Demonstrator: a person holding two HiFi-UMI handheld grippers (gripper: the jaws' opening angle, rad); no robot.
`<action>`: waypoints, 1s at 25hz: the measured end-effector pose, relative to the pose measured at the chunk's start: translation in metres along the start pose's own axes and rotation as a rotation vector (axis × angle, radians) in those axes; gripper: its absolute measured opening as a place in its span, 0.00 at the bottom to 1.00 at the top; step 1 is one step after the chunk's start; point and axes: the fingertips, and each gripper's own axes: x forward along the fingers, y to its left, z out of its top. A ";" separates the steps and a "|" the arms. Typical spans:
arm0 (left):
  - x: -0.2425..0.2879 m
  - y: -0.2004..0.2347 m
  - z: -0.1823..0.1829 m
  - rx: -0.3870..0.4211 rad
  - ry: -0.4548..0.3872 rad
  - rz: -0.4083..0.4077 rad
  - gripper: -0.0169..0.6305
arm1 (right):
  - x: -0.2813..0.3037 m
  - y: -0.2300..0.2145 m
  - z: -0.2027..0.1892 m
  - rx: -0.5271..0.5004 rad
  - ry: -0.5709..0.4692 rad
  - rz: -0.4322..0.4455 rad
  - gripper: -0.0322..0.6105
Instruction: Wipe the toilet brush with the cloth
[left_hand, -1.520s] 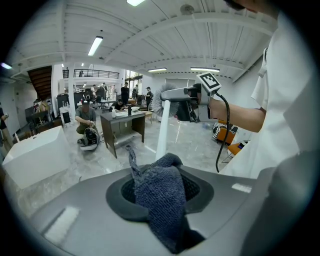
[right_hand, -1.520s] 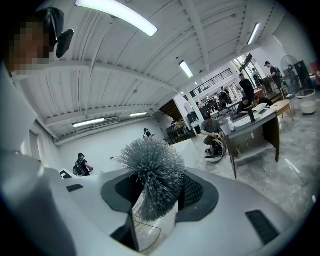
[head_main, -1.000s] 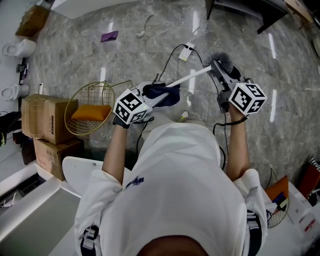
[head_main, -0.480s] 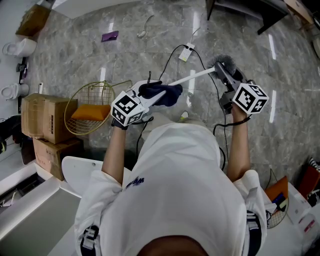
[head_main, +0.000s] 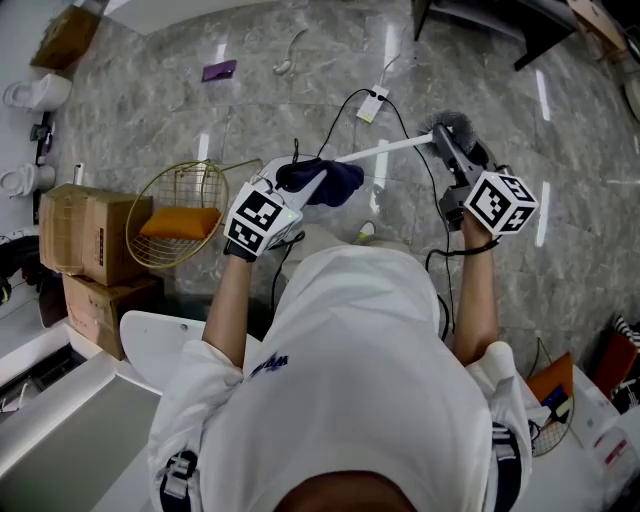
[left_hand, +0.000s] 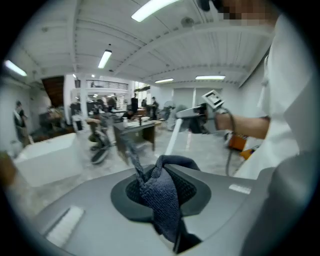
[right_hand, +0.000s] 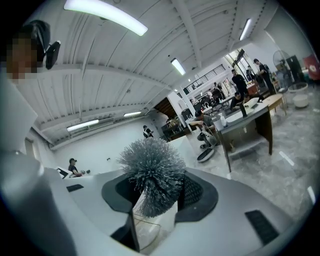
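The toilet brush (head_main: 390, 149) hangs in the air over the open marble floor (head_main: 300, 90), its bristle end clamped in the right claw (head_main: 447, 140). The left claw (head_main: 303, 187) is clenched on the dark cloth (head_main: 325, 182), which is bunched at the handle's other end. A wire basket (head_main: 180, 215) stands apart to the left.

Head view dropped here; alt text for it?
From above, the right claw grips the toilet brush at its grey bristle head while the left claw holds a dark blue cloth over the white handle's far end. A wire basket and cardboard boxes sit left.
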 end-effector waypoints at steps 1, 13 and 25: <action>0.000 0.005 0.000 0.023 0.027 0.047 0.12 | -0.001 0.003 0.000 -0.032 -0.005 -0.020 0.33; 0.025 0.002 0.027 -0.018 0.002 0.058 0.10 | 0.005 0.022 -0.014 0.015 -0.065 -0.096 0.32; 0.035 0.012 0.039 -0.090 -0.031 0.097 0.10 | 0.013 0.042 -0.032 0.098 -0.066 -0.056 0.32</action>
